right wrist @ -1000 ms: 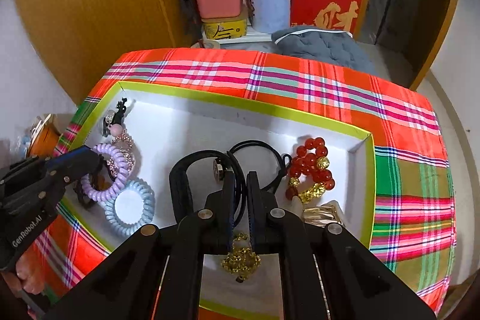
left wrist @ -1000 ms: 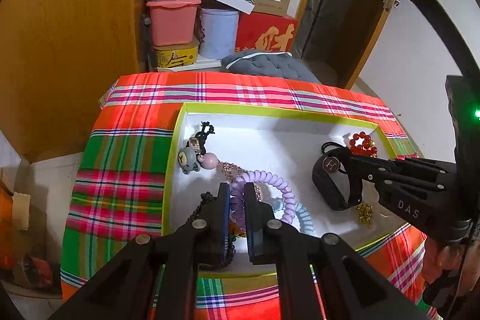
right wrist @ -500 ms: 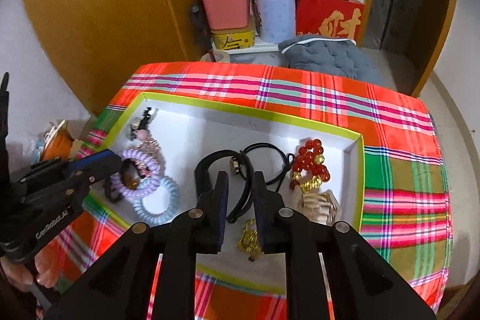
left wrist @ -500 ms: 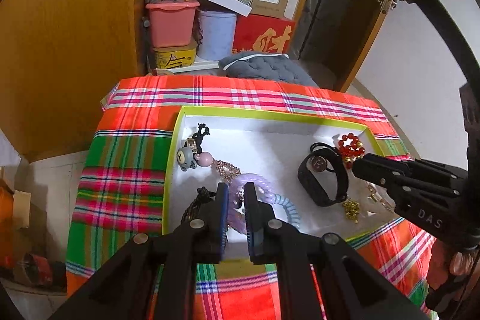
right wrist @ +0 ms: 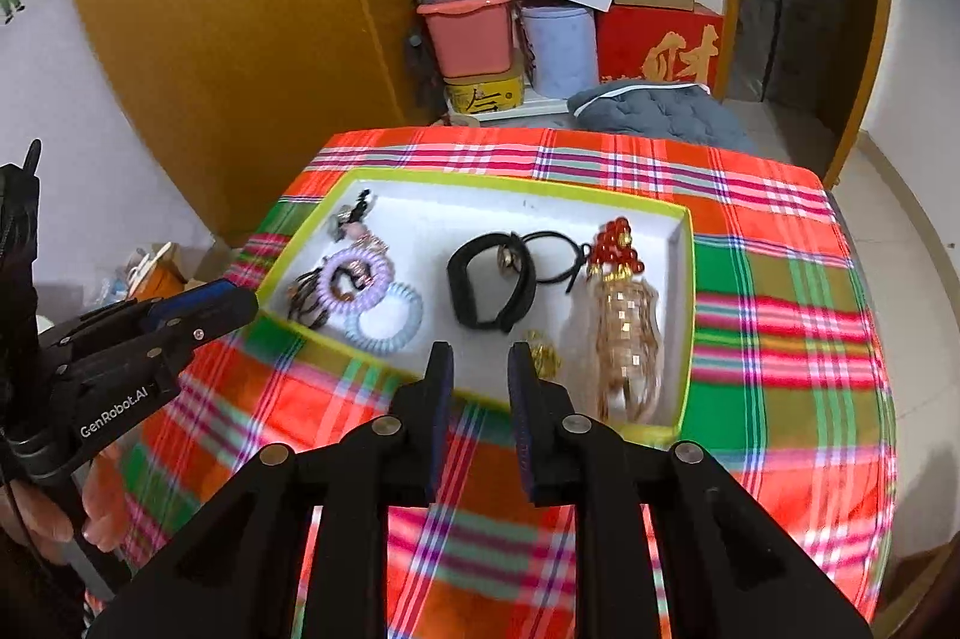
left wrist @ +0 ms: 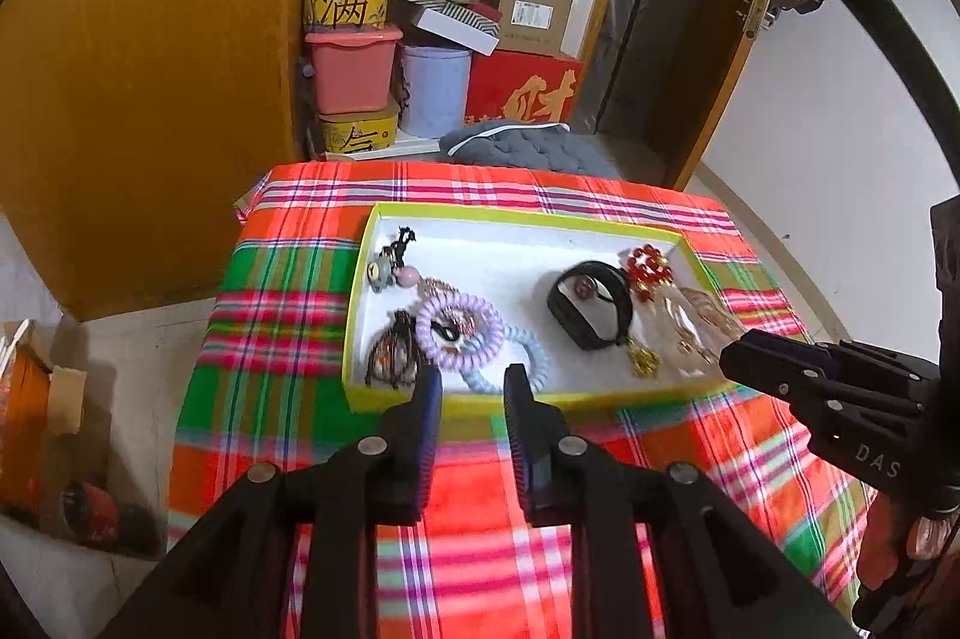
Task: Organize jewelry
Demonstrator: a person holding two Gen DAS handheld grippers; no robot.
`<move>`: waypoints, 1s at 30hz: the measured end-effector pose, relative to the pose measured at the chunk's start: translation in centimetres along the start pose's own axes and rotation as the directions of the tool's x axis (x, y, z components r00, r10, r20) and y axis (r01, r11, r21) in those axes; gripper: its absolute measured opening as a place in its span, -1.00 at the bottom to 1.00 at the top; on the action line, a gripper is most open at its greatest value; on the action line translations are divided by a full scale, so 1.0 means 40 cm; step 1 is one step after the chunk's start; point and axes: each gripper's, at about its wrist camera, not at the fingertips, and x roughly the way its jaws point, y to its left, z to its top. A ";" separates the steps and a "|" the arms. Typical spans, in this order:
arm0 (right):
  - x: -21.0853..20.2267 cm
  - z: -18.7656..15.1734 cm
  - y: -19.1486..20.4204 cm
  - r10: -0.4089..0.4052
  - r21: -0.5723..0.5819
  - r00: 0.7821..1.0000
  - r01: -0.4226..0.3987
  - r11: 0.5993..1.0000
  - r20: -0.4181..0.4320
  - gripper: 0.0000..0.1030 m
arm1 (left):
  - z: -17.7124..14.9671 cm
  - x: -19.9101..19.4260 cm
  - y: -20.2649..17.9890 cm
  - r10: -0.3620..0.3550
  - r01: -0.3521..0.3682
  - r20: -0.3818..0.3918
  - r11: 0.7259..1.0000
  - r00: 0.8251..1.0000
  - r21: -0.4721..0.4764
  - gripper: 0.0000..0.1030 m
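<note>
Wooden wardrobe (right wrist: 228, 39) at the back left, with stacked boxes and tubs (right wrist: 540, 9) beside it against the wall. In front, the table under a red/green plaid cloth (left wrist: 288, 339). On the cloth sits a shallow tray (left wrist: 528, 219) with a lime-green rim and white floor; all the jewelry is inside it. Left gripper (left wrist: 472, 387) hangs over the tray's near rim, jaws opening, nothing between them. Right gripper (right wrist: 474, 369) is over the near rim too, further right, jaws also opening and empty; a hand (right wrist: 90, 513) shows under the left gripper in the right wrist view. Tray contents, right end: gold mesh piece (right wrist: 627, 339) lying lengthwise, red bead bracelet (right wrist: 612, 249) at its far end, touching it. Middle: black band (right wrist: 489, 288) with a thin black hair tie (right wrist: 555, 258) just beside it. Left end: lilac coil hair tie (left wrist: 459, 330) overlapping a pale blue coil tie (left wrist: 519, 360), dark beaded bracelet (left wrist: 393, 360) against the left wall, small charm (left wrist: 390, 273) at the far-left corner. Small gold trinket (left wrist: 642, 360) near the front wall, partly blurred.
</note>
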 end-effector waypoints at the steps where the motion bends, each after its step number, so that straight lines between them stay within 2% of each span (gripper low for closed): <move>1: -0.017 -0.011 0.004 0.006 0.000 1.000 -0.006 1.000 0.006 -0.49 | -0.011 -0.017 -0.006 0.003 -0.003 0.005 1.000 1.000 0.001 -0.47; 4: -0.054 -0.037 0.017 0.012 -0.008 1.000 -0.012 1.000 0.024 -0.45 | -0.038 -0.054 -0.018 0.007 -0.007 0.012 1.000 1.000 -0.005 -0.38; 13: -0.143 -0.127 0.041 0.016 -0.023 0.999 -0.015 1.000 0.043 -0.44 | -0.121 -0.152 -0.047 0.024 -0.024 0.019 1.000 1.000 -0.005 -0.38; 30: -0.219 -0.282 0.047 -0.020 -0.001 1.000 0.020 1.000 0.011 -0.43 | -0.262 -0.240 -0.091 0.030 -0.030 -0.004 1.000 1.000 0.005 -0.38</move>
